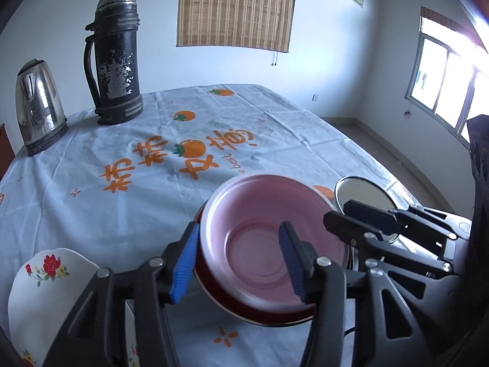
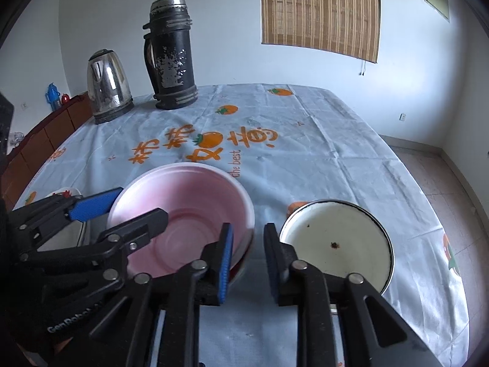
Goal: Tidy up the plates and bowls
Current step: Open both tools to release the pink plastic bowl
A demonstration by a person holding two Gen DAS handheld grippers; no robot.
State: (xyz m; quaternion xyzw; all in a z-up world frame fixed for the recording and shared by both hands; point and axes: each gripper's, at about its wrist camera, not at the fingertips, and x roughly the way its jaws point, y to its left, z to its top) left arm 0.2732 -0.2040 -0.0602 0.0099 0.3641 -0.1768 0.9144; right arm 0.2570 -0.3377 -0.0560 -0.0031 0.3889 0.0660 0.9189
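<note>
- Right now a pink bowl point(image 1: 269, 244) sits nested in a darker red dish point(image 1: 214, 293) on the table point(image 1: 91, 183), which wears a pale cloth printed with orange fruit and lettering.
- Left gripper point(image 1: 238, 263) stands spread, one blue pad outside the near-left rim of the pink bowl and the other over its inside; the pads do not appear to press on the rim.
- Right gripper point(image 2: 247, 263) is slightly parted, with nothing between its pads; it hangs over the cloth in the gap between the pink bowl and a white enamel dish point(image 2: 336, 244).
- The white enamel dish has a dark rim and a few dark specks inside, and lies just beside the pink bowl, to its right in the right wrist view.
- A white plate with red flowers point(image 1: 45, 290) lies at the near-left corner in the left wrist view, apart from the bowls.
- At the far edge stand a worn black thermos point(image 1: 117, 61) and a steel kettle point(image 1: 38, 107), side by side.
- A bamboo blind point(image 1: 235, 6) hangs on the back wall.
</note>
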